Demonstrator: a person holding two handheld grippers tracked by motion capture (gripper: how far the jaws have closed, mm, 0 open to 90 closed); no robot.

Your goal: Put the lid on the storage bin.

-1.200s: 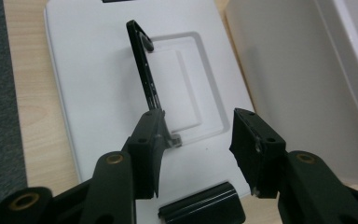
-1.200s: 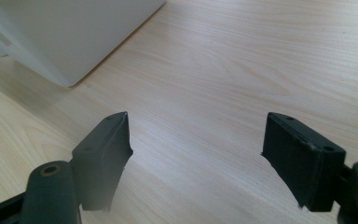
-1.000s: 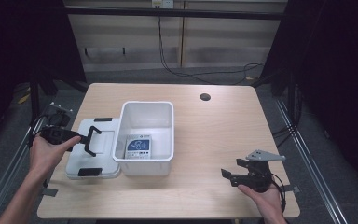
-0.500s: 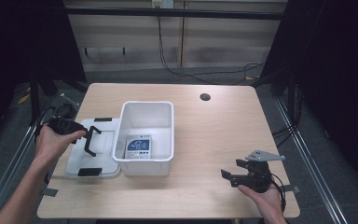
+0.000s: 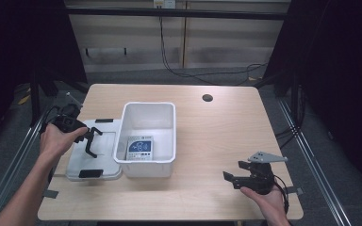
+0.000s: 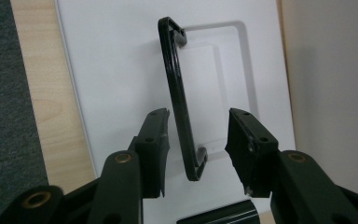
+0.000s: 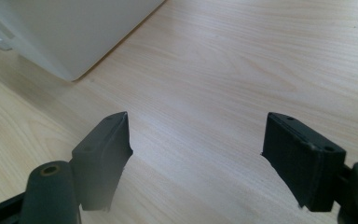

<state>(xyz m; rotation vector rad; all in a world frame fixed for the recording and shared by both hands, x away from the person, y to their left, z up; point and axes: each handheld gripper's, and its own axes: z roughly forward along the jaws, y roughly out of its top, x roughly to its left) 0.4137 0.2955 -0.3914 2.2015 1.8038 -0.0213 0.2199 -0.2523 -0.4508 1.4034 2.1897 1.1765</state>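
A white lid (image 5: 82,159) lies flat on the table, left of the white bin (image 5: 169,134). Its black handle (image 5: 91,147) stands up from it. My left gripper (image 5: 86,135) hangs over the lid. In the left gripper view the handle (image 6: 177,88) runs between the two jaws of that gripper (image 6: 198,135), whose pads (image 6: 156,135) stay clear of it. These jaws have just been closing, with the handle between them. A blue-and-white packet (image 5: 140,147) lies in the bin. My right gripper (image 5: 233,179) rests open at the table's front right, nothing between its jaws (image 7: 196,140).
Black clips (image 5: 90,173) sit at the lid's near and far ends. The bin's corner (image 7: 74,32) shows beyond the right jaws, bare wood under them. A round cable hole (image 5: 207,98) lies at the table's back. Metal rails run along both table sides.
My left hand has moved right, from the lid's left edge to over its handle, and its jaws have narrowed around it. The right gripper has stayed put.
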